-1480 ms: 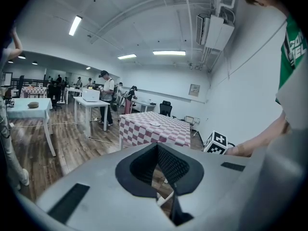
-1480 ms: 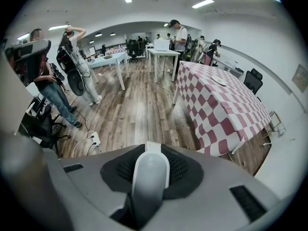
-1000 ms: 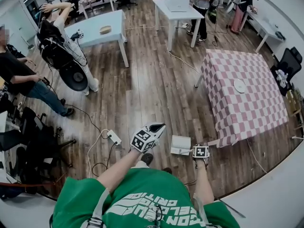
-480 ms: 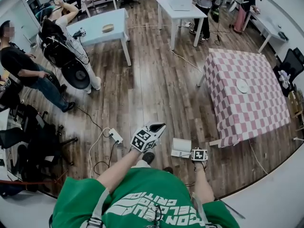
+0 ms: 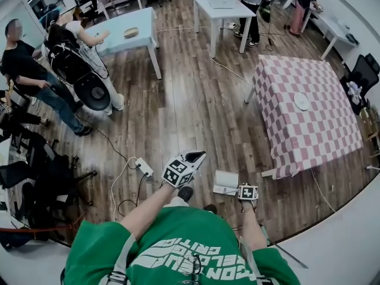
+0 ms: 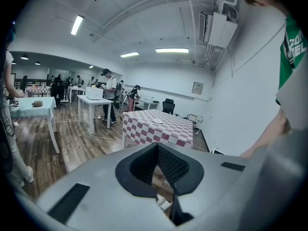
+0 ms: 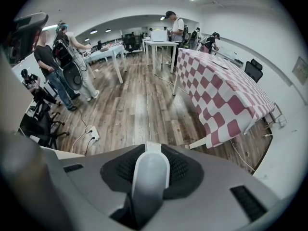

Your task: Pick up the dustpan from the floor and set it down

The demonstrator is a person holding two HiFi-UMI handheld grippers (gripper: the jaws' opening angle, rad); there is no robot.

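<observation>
Room first: the wooden floor (image 5: 190, 111) and the checkered table (image 5: 309, 117) slide a little in the head view against a second ago, so we take it our head has shifted. The table itself stays put, its near corner just beyond and to the right of the right gripper (image 5: 247, 193). The bystander (image 5: 83, 40) far ahead of that gripper, by the light-blue table (image 5: 145, 25), has dropped a raised arm toward the tabletop, which has no bearing on the job. Our own change is small: the right gripper has sunk a touch toward the floor. The left gripper (image 5: 195, 158) has held still off to the left, its tips together on nothing. The dustpan (image 5: 226, 181) has come down with the right gripper and sits low, just to that gripper's left, between the two grippers. Whether its underside already touches the boards we cannot tell from here. Its pale handle (image 7: 150, 177) runs straight up the middle of the right gripper, the jaws about half spread and pressed on either side of it, gap unchanged. We read this as the set-down nearly finished: the lift is done, the pan is at or near the floor, and the release is not yet made.
</observation>
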